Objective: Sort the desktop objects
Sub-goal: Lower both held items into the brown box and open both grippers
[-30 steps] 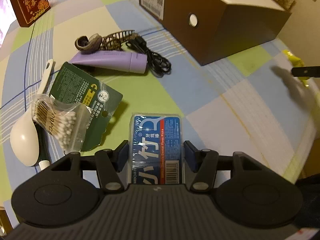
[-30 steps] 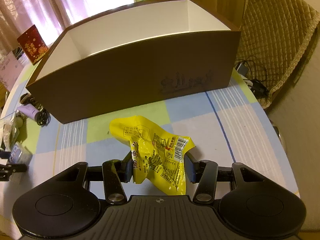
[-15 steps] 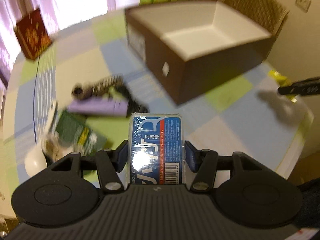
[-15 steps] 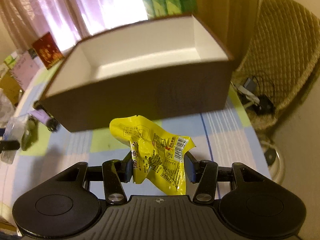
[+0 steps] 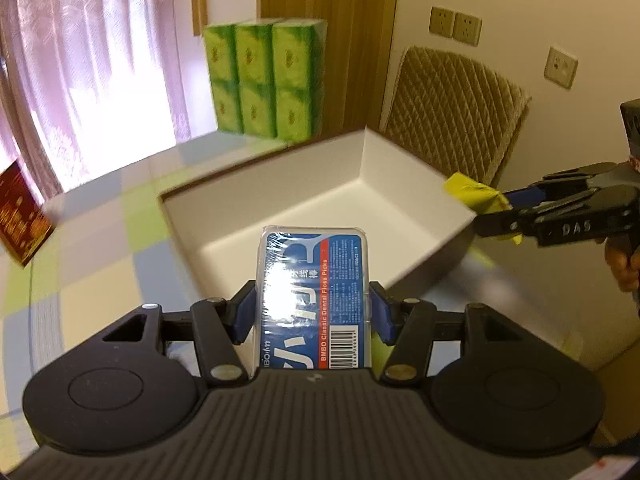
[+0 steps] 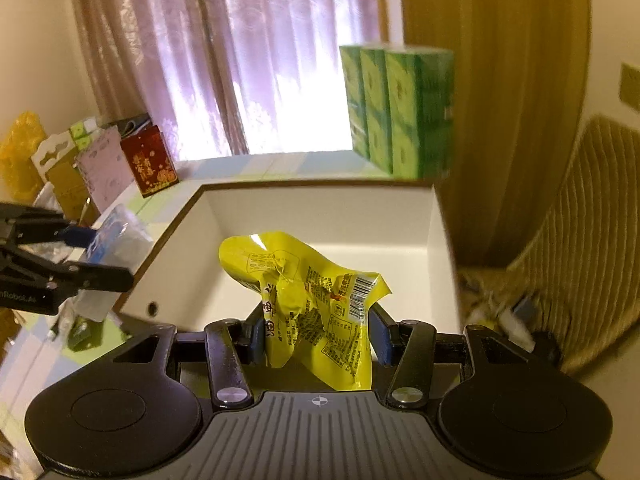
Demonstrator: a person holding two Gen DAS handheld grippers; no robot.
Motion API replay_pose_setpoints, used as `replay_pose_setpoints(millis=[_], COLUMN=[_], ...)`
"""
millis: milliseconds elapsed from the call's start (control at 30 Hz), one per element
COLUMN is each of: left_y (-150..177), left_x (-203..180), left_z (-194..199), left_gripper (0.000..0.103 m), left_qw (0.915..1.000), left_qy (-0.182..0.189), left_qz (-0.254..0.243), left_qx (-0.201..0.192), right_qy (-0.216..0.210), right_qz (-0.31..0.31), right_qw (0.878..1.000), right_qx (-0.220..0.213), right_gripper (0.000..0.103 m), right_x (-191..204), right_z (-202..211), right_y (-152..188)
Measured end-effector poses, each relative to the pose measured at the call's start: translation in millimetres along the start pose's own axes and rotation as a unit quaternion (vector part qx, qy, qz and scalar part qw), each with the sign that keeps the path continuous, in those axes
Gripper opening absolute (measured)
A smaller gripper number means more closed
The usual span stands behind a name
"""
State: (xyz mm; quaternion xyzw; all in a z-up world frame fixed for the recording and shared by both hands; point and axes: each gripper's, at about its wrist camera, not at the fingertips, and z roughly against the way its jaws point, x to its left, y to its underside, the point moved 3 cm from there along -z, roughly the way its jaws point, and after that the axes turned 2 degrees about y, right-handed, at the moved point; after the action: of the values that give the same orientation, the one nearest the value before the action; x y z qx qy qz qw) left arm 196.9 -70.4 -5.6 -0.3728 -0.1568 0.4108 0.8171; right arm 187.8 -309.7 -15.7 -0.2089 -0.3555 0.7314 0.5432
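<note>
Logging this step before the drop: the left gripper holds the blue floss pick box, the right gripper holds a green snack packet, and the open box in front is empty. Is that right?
Not quite. The snack packet in the right gripper is yellow, not green, as the right wrist view shows. The rest stands: the left gripper holds the blue floss pick box, and the open box is empty.

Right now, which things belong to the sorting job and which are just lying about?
In the job:
floss pick box, in left gripper
yellow snack packet, in right gripper
open box

Lying about:
green tissue packs
red card
quilted chair
</note>
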Motion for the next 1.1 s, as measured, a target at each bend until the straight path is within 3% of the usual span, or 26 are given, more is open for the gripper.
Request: replay_pose_setpoints(millis=[167, 367, 567, 767, 1100], left_y=[-30, -42, -34, -21, 4], left_x=[-6, 7, 24, 27, 22], left_z=[-35, -83, -125, -165, -206], left_gripper=[0.053, 0.053, 0.053, 0.053, 0.053], left_qw=[0.9999, 0.9984, 0.9929, 0.9839, 0.9672], left_qy=[-0.012, -0.025, -0.030, -0.028, -0.044], left_qz=[-0.003, 0.027, 0.050, 0.062, 0.057], left_qx=[0.004, 0.042, 0.103, 0.165, 0.244], right_qy=[-0.004, -0.022, -0.034, -0.030, -0.026], right_qz=[0.030, 0.042, 0.064, 0.114, 0.141], right_qw=[0.999, 0.996, 0.986, 0.965, 0.945], right_qx=[0.013, 0.072, 0.148, 0.234, 0.293], right_gripper=[0.048, 0.048, 0.048, 0.048, 0.049], right_x=[-11, -27, -31, -26, -31], right_z=[-36, -90, -132, -167, -189], right_y=[-18, -23, -17, -2, 14])
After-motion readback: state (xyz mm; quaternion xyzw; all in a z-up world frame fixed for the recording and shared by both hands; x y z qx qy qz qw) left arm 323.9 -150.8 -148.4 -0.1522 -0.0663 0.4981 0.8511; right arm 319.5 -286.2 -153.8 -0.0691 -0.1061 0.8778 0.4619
